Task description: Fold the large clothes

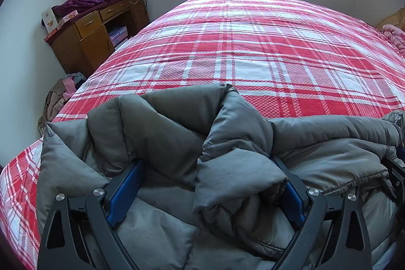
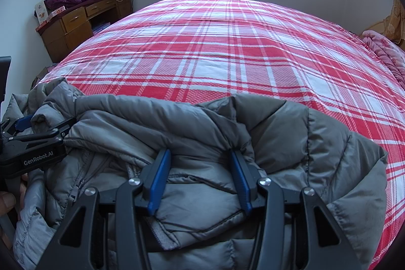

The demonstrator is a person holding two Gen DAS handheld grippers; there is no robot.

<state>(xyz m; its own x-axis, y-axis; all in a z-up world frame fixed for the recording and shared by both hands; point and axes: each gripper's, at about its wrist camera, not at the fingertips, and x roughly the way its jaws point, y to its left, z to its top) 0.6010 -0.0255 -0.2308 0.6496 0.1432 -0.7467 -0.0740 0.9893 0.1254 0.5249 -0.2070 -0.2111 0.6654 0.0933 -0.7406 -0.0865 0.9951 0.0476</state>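
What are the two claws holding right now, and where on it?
Both grip the grey padded down jacket: the left claw on a bunched fold, the right claw on a puffy fold beside the zipper.

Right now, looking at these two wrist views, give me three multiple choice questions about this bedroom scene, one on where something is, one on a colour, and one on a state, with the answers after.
1. Where does the grey puffer jacket lie?
A. On the near edge of the bed
B. On the wooden desk
C. On the floor

2. What colours is the plaid bedspread?
A. Blue and yellow
B. Red and white
C. Green and black

3. How does the right gripper stand to the jacket?
A. Far above it, jaws empty
B. Jaws either side of a bunched fold of it
C. Gripping a curtain

Answers:
1 A: the jacket rests on the bedspread, nearest the cameras.
2 B: red bands cross white squares all over the bed.
3 B: the blue pads flank a puffed fold of grey fabric.
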